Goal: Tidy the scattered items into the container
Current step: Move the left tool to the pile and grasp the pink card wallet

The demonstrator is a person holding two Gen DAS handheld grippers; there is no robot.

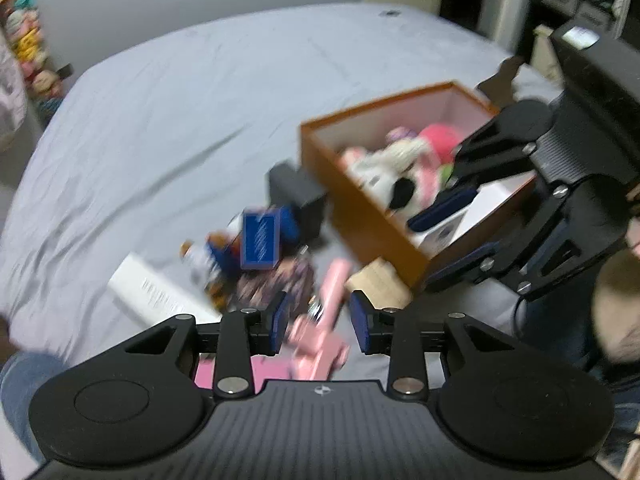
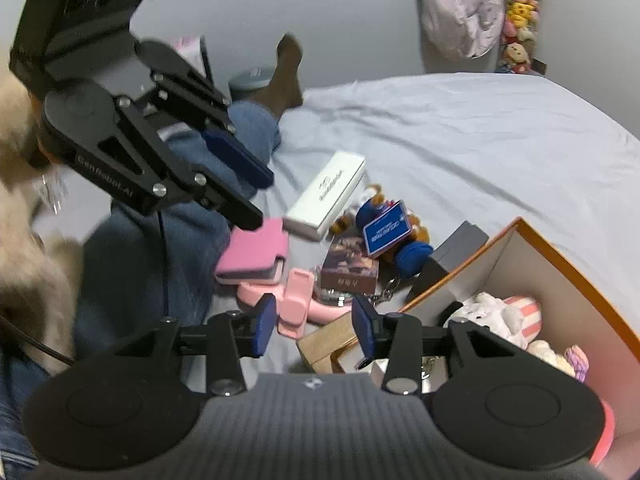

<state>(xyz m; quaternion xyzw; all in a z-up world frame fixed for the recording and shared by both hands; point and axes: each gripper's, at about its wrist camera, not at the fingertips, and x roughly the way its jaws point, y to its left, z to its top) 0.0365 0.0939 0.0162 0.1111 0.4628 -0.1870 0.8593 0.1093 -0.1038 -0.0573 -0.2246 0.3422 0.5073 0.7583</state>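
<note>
An orange box (image 1: 360, 216) with a white inside stands on the grey bed and holds plush toys (image 1: 404, 160); it also shows in the right wrist view (image 2: 568, 256). Scattered beside it lie a white carton (image 2: 326, 200), a pink case (image 2: 256, 256), a pink plastic stand (image 2: 296, 300), a blue-tagged bear keychain (image 2: 388, 232), a brown card box (image 2: 350, 270), a dark grey box (image 2: 456, 252) and a wooden block (image 2: 324, 344). My left gripper (image 1: 320, 322) is open above the pink stand (image 1: 328, 300). My right gripper (image 2: 314, 326) is open, empty, over the box's near corner.
The grey bedsheet (image 1: 180, 120) spreads wide to the far side. The person's jeans-clad legs (image 2: 160, 248) lie left of the pile. Plush toys (image 2: 520, 12) hang at the wall. The other gripper (image 1: 520, 208) hovers over the box's right end.
</note>
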